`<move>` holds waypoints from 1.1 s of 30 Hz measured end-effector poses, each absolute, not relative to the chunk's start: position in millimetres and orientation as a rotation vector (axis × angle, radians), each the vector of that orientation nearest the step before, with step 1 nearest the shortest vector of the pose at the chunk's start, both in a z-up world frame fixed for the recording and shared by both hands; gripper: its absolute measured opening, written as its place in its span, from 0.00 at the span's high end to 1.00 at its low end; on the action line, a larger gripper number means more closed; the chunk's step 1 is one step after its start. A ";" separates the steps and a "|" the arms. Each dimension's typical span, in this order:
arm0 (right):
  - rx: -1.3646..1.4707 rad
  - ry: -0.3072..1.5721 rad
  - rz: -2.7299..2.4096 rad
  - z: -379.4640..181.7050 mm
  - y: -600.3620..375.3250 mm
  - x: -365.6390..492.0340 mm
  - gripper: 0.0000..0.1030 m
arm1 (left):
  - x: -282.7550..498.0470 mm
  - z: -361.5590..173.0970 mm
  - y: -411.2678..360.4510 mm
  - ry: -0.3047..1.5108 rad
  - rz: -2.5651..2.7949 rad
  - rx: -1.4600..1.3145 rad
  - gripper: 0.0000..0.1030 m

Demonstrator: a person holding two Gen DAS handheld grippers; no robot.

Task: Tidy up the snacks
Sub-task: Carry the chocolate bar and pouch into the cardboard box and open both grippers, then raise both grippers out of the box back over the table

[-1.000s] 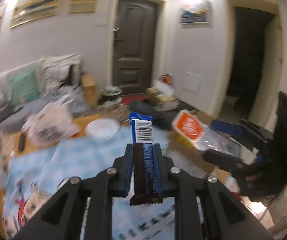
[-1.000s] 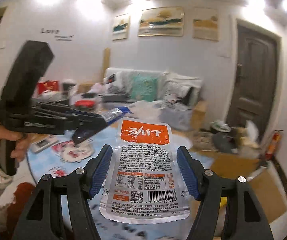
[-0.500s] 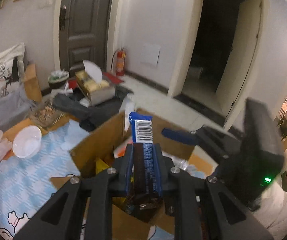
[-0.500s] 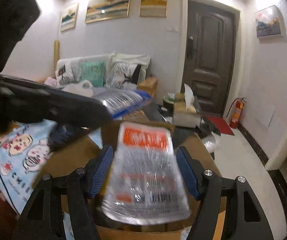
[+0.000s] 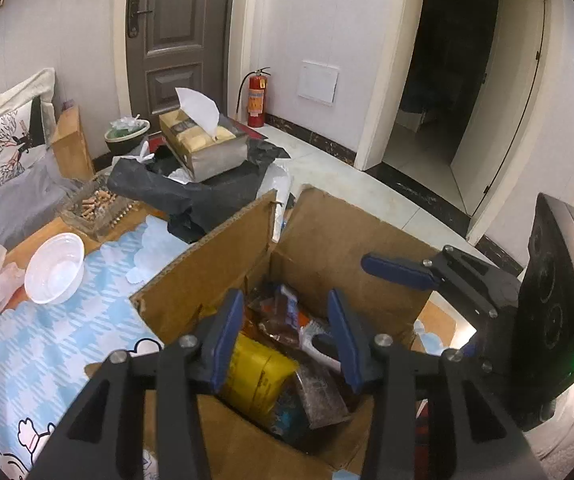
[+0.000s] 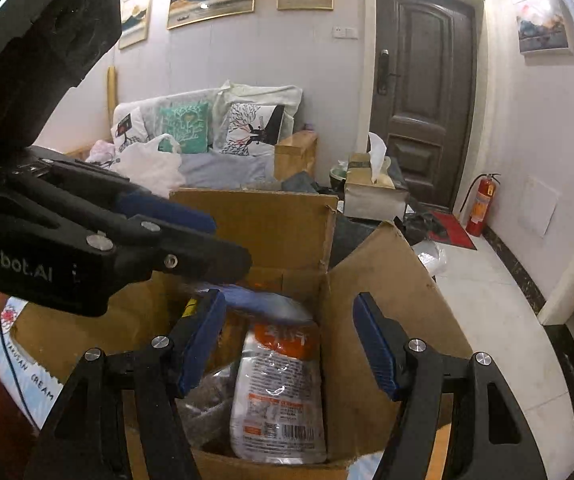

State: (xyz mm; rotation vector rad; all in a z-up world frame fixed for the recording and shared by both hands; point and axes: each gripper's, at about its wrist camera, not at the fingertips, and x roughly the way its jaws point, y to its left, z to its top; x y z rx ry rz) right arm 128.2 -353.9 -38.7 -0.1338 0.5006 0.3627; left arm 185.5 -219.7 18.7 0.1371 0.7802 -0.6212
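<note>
An open cardboard box (image 5: 327, 240) stands at the table's end and holds several snack packs. In the left wrist view my left gripper (image 5: 287, 336) is open and empty above the box, over a yellow pack (image 5: 259, 376) and dark wrappers. In the right wrist view my right gripper (image 6: 287, 344) is open and empty above the same box (image 6: 371, 320). A clear pouch with an orange label (image 6: 279, 388) lies in the box under it, with a blue wrapper (image 6: 263, 300) just behind. The left gripper (image 6: 191, 240) crosses the right wrist view at the left.
A white bowl (image 5: 55, 268) sits on the blue-and-white tablecloth (image 5: 47, 340) left of the box. A glass tray of snacks (image 5: 95, 208), a tissue box (image 5: 203, 140) and a black bag (image 5: 191, 196) lie beyond. A fire extinguisher (image 5: 257, 98) stands by the door.
Both grippers have opened over the box. The blue bar has left the left gripper and the orange-labelled pouch has left the right gripper; both now lie in the box.
</note>
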 end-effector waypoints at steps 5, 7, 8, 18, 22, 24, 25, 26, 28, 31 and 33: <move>-0.135 0.495 0.377 -32.5 -350.9 118.2 0.39 | 173.4 31.1 -203.4 0.732 -0.615 0.117 0.48; -0.136 0.486 0.389 -26.1 -345.6 111.3 0.39 | 164.8 38.9 -191.5 0.707 -0.609 0.105 0.46; -0.137 0.478 0.402 -22.1 -341.7 106.4 0.39 | 160.1 42.2 -185.0 0.696 -0.606 0.100 0.46; -0.179 0.440 0.582 1.7 -269.2 67.9 0.39 | 95.8 56.2 -83.1 0.603 -0.474 0.048 0.32; -0.215 0.458 0.662 -3.9 -226.0 56.9 0.39 | 71.5 44.6 -37.3 0.584 -0.385 0.032 0.22; -0.231 0.475 0.708 -11.2 -203.0 52.4 0.39 | 60.7 32.0 -15.1 0.583 -0.339 0.012 0.17; -0.237 0.484 0.724 -15.5 -193.3 51.1 0.39 | 56.8 26.1 -6.3 0.586 -0.329 0.000 0.17; -0.243 0.503 0.744 -22.0 -180.8 50.2 0.39 | 54.3 19.1 2.7 0.592 -0.320 -0.014 0.17; -0.246 0.533 0.773 -34.1 -163.0 50.0 0.38 | 52.1 2.5 20.4 0.608 -0.308 -0.047 0.17; -0.259 0.571 0.784 -53.0 -140.3 51.2 0.33 | 54.4 -20.7 38.8 0.637 -0.302 -0.088 0.17; -0.266 0.586 0.783 -64.3 -129.6 53.6 0.31 | 58.5 -36.6 47.5 0.661 -0.300 -0.115 0.17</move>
